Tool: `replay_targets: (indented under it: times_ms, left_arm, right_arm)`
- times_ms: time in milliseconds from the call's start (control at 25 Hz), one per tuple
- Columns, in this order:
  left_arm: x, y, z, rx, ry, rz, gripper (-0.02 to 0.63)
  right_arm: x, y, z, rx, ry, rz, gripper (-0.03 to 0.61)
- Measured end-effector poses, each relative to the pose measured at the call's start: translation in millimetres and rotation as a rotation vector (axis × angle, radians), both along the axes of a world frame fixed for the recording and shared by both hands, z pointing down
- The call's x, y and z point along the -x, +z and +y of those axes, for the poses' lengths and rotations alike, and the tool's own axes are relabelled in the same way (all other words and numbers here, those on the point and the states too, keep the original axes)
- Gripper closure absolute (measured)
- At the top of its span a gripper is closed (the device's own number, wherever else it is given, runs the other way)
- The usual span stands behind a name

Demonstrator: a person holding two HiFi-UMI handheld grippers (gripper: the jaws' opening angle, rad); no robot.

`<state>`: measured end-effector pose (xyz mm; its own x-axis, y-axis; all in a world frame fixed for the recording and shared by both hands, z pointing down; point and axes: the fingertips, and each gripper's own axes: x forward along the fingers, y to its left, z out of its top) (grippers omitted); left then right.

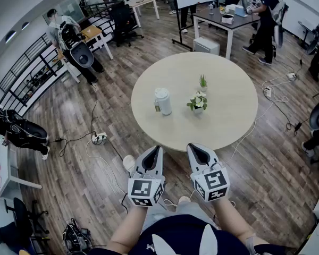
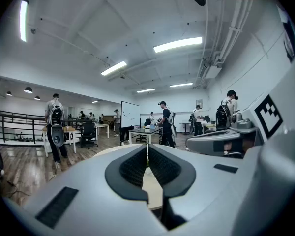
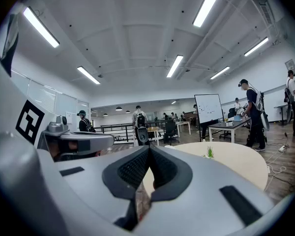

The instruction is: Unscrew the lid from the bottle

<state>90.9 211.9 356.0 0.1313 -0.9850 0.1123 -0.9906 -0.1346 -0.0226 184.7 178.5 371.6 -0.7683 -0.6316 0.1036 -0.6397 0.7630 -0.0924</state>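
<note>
Both tools hang nearest to me, side by side and roughly level, just short of the table's (image 1: 228, 116) near edge. The left tool (image 1: 158, 149) has its jaws brought fully together; in the left gripper view its ribbed pads (image 2: 132, 168) meet along a thin seam with nothing caught between them. The right tool (image 1: 194, 147) is the same: its pads (image 3: 133, 167) are pressed against each other and it is empty. Neither touches anything.

Further out, the bottle (image 1: 164, 104) stands upright near the middle of the round table, a little left of centre, well apart from both tools. Its lid (image 1: 161, 93) is on and looks about as wide as the body. Just to its right are a small flowering pot (image 1: 198, 102) and, beyond that, a little green plant (image 1: 203, 82).

I judge the bottle to be light, rigid plastic with a smooth skin, so it may skate or tip on the bare top if twisted unsupported. I would open both tools well wide, clamp the body at mid-height with one, and take the lid across its rim with the other, keeping clear of the pots.
</note>
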Motion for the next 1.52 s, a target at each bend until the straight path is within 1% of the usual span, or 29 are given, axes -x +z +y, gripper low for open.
replay_targets:
  times_ms: [120,360,480,680,840,960,1120,1240,1320,1360,1400,1440,1480,1520]
  left_arm:
    - [0,2,1,0.004,0.024,0.015,0.589]
    - [8,10,-2,0.015,0.029,0.037,0.589]
    - [16,14,-9,0.021,0.028,0.048,0.589]
    - [31,21,-21,0.035,0.027,0.074,0.589]
    - [43,22,-41,0.044,0.021,0.083,0.589]
    - [48,24,-54,0.058,0.017,0.076,0.589]
    - [62,28,-74,0.089,-0.006,0.036,0.589]
    - [70,27,-87,0.091,0.005,0.044,0.588]
    - [78,26,-96,0.089,-0.004,0.046,0.586]
    - [81,27,-100,0.091,-0.007,0.047,0.584]
    - [84,29,-104,0.094,-0.006,0.049,0.576]
    - [87,31,-109,0.099,-0.002,0.052,0.541]
    - [90,33,-114,0.105,0.003,0.056,0.483]
    - [93,35,-118,0.111,0.005,0.061,0.441]
  right_arm:
    - [5,0,1,-0.003,-0.003,0.009,0.575]
    - [10,2,-5,-0.006,0.021,0.007,0.574]
    - [17,4,-12,0.001,0.031,0.003,0.574]
    - [34,5,-18,0.002,0.016,0.020,0.574]
    - [47,4,-35,0.006,0.008,0.022,0.574]
    - [50,8,-49,0.022,0.007,0.026,0.572]
    - [59,7,-71,0.025,0.010,0.027,0.572]
    - [65,7,-87,0.035,0.006,0.026,0.571]
    - [70,8,-96,0.040,-0.001,0.034,0.570]
    - [72,9,-100,0.045,-0.008,0.039,0.558]
    - [75,10,-104,0.052,-0.017,0.043,0.530]
    - [77,12,-108,0.060,-0.025,0.047,0.504]
    - [81,14,-112,0.067,-0.032,0.050,0.484]
    - [84,15,-116,0.072,-0.039,0.055,0.461]
